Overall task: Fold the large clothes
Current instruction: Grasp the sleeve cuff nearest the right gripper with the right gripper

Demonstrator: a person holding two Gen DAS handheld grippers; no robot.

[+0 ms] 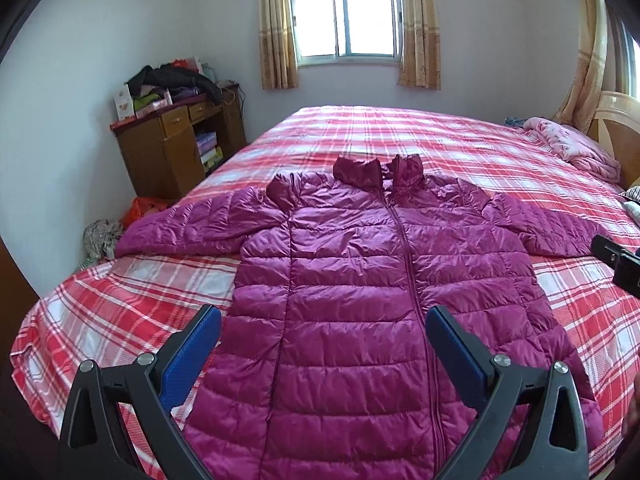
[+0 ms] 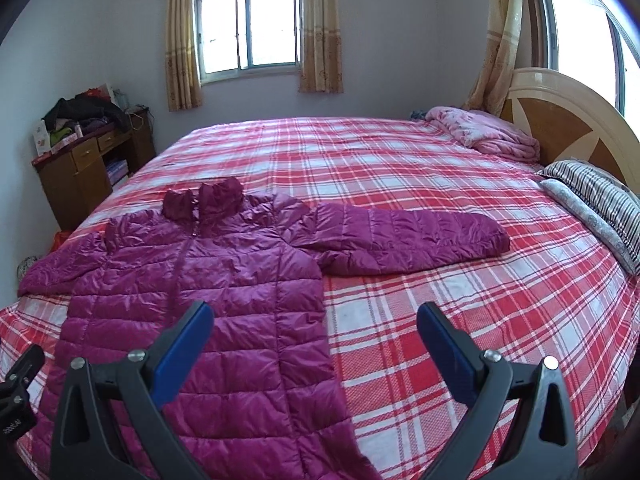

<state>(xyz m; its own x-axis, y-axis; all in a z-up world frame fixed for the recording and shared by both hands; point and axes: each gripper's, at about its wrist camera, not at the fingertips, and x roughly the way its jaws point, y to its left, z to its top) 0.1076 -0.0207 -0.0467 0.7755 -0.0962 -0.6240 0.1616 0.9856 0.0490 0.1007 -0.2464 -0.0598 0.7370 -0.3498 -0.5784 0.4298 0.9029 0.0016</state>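
Note:
A magenta quilted puffer jacket (image 1: 340, 280) lies flat and zipped on the red plaid bed (image 1: 440, 144), collar toward the window, both sleeves spread out sideways. My left gripper (image 1: 324, 320) is open and empty, held above the jacket's lower body. The jacket also shows in the right wrist view (image 2: 208, 280), with its right sleeve (image 2: 408, 240) stretched across the bed. My right gripper (image 2: 316, 320) is open and empty, above the jacket's right hem edge and the bare sheet. Part of the right gripper's body shows at the right edge of the left wrist view (image 1: 616, 260).
A pink blanket (image 2: 484, 132) and striped pillows (image 2: 596, 196) lie by the wooden headboard (image 2: 568, 120). A cluttered wooden desk (image 1: 176, 144) stands left of the bed, with bags on the floor (image 1: 140, 208). A curtained window (image 1: 344, 16) is behind.

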